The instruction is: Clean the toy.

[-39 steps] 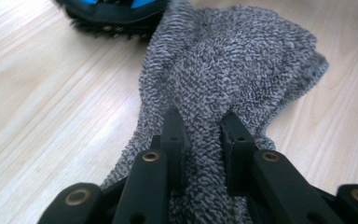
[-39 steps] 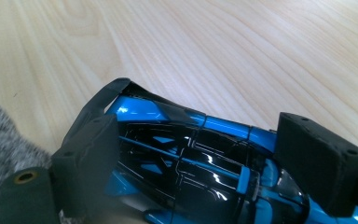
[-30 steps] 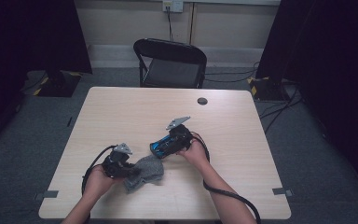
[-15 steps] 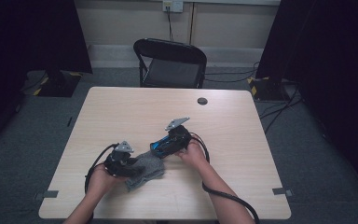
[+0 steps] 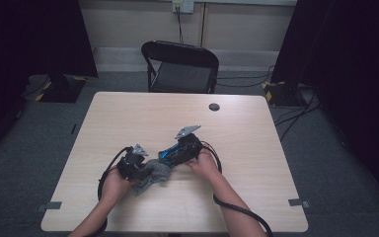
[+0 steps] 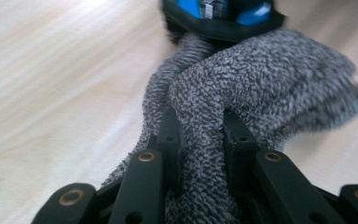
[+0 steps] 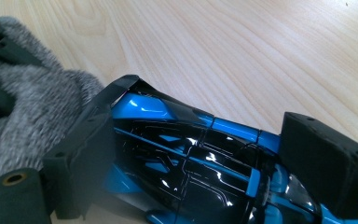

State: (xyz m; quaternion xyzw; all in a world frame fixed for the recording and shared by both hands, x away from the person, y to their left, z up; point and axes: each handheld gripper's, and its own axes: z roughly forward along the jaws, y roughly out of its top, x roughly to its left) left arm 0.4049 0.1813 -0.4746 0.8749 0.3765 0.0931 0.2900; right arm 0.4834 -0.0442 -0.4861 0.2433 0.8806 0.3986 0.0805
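Over the pale wooden table [image 5: 128, 113] both hands are in play, close together near the front edge. The left gripper [image 6: 199, 135] has its black jaws pinched on a bunched fold of the grey knitted cloth [image 6: 270, 88]; those jaws have just been closing, and the fabric bulges up between the two pads, squeezed tight, with more of it spilling out to either side. From above, the left gripper [image 5: 133, 165] sits low at the left of the grey knitted cloth [image 5: 153, 174], which lies crumpled on the tabletop between the two hands. Across the way, the right gripper [image 7: 200, 154] stands with its jaws wide, one foam pad on each flank of the blue and black toy car [image 7: 186, 154], the shiny body lying lengthwise between them and its nose pointing toward the cloth. The pads look pressed against the car's sides, though the far pad's contact is hard to judge from this angle. In the high view the right gripper [image 5: 175, 153] holds the blue and black toy car [image 5: 169, 154] just beside the cloth's upper edge, and the left gripper view shows the car's end right on top of the cloth's far side, touching or very nearly so. A folding chair [image 5: 182, 64] stands beyond the table.
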